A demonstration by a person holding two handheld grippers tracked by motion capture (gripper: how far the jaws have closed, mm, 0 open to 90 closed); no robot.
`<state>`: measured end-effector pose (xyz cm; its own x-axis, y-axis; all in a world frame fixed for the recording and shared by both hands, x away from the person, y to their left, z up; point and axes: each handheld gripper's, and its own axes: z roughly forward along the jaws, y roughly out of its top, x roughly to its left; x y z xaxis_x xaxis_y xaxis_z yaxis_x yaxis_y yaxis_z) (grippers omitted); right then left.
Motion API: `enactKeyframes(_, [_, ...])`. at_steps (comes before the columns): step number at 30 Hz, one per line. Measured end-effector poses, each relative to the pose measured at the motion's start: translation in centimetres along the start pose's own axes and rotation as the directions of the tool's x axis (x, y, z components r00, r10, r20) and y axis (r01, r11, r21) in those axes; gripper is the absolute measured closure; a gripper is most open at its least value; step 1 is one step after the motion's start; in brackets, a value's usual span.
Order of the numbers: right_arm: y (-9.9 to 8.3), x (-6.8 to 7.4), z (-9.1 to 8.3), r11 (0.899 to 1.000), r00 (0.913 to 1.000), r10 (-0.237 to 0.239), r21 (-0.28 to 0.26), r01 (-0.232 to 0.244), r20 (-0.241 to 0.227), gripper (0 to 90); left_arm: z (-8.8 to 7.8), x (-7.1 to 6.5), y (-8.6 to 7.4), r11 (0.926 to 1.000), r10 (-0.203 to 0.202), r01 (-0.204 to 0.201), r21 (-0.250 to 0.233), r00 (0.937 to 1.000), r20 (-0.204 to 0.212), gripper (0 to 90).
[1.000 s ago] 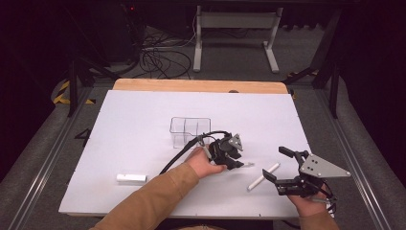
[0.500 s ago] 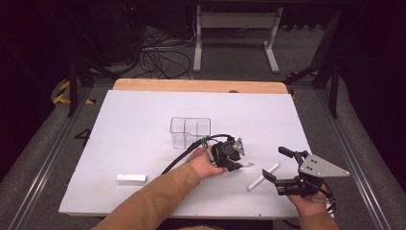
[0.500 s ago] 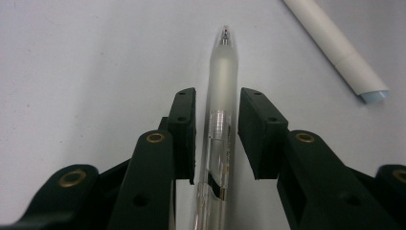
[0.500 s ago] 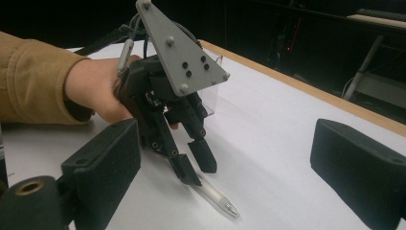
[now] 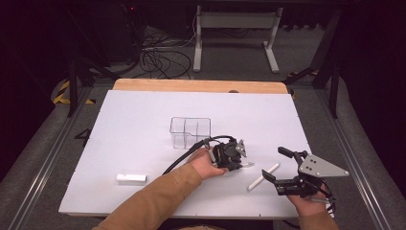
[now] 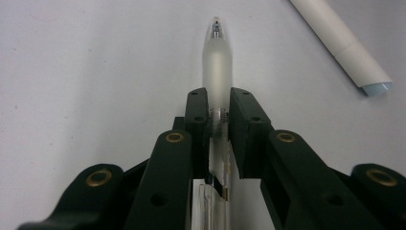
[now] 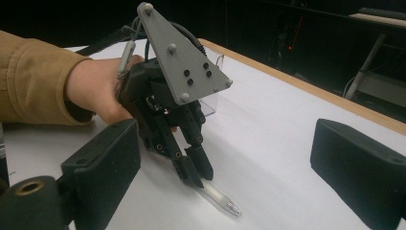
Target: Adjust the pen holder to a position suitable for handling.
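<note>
White worktop [image 5: 143, 139] carries a frosted translucent plastic pen [image 6: 218, 57], clamped by the just-closed left tool [image 6: 218, 103], long axis running along its jaws; right tool [image 5: 283, 165] open, lower right

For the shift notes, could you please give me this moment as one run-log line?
left gripper: jaws just closed on frosted pen lying on table | right gripper: open, empty | white marker: untouched | clear organizer: empty

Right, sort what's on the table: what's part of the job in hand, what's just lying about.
In the job:
- left gripper, jaws just closed on the clear pen

Lying about:
- white marker beside the pen
- clear divided box
- white block
- right gripper, open, holding nothing
</note>
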<state>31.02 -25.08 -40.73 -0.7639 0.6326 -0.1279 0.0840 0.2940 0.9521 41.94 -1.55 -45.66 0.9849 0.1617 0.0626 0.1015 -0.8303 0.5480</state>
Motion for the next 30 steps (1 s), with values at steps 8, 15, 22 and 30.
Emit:
enactKeyframes(8, [0.0,0.0,0.0,1.000,1.0000,0.000,0.000,0.000,-0.001,10.4,-0.3,-0.1,0.1,0.9999,0.005,-0.004,-0.015,0.9999,0.012,79.0])
enactKeyframes(15, [0.1,0.0,-0.1,1.000,1.0000,0.002,-0.007,-0.003,-0.002,10.4,-1.0,-0.2,0.2,0.9994,0.007,-0.007,-0.035,0.9999,0.008,79.2])
enactKeyframes(22, [0.1,0.0,-0.1,1.000,1.0000,-0.002,-0.011,0.002,0.002,10.4,-2.7,-0.3,0.4,0.9958,0.000,0.000,-0.092,1.0000,0.005,79.2])
enactKeyframes(30, [0.1,0.0,-0.1,1.000,1.0000,0.003,-0.015,-0.003,-0.001,10.3,-3.8,-0.4,0.6,0.9933,-0.009,0.008,-0.115,0.9999,-0.007,79.2])
